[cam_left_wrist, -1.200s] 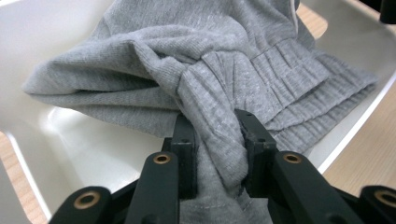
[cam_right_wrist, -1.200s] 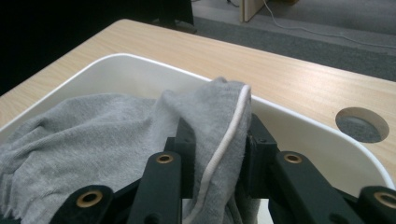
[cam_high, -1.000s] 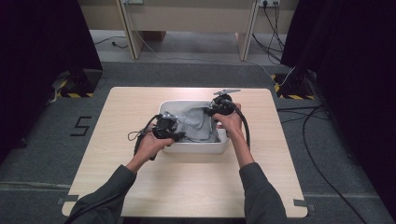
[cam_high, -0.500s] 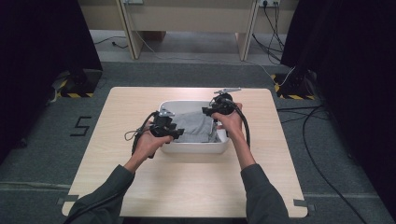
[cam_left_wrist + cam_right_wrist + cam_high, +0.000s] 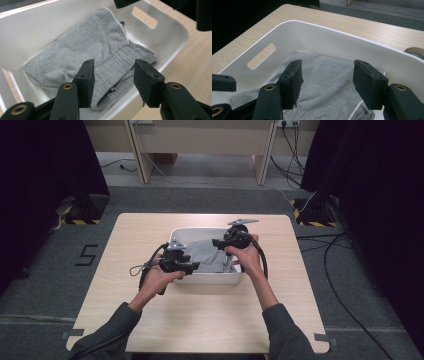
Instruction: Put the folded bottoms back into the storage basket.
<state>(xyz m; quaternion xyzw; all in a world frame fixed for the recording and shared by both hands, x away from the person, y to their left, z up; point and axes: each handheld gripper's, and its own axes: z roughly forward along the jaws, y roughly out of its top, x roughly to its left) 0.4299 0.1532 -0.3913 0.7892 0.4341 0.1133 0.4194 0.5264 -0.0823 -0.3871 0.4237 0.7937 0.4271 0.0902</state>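
A grey garment (image 5: 207, 255) with an elastic waistband lies crumpled in a white plastic bin (image 5: 215, 279) at the table's middle. My left gripper (image 5: 196, 265) hovers over the bin's near left corner and my right gripper (image 5: 216, 242) over its far right side. In the left gripper view the gripper (image 5: 115, 66) stands open above the garment (image 5: 95, 42), with bin wall (image 5: 37, 25) behind. The right gripper (image 5: 328, 66) is open too, over the garment (image 5: 329, 82) and facing the bin's handle-slot wall (image 5: 324, 42). Both pairs of jaws have just been opening, and nothing is gripped between them.
The bin rests on a light wooden table (image 5: 210, 320) with bare surface all round it. Dark curtains flank the table. Cables (image 5: 345, 270) trail over the grey floor at the right, and wooden furniture legs stand at the back.
Both grippers have lifted slightly away from the garment and their jaws have spread apart. The garment has settled flat in the bin.
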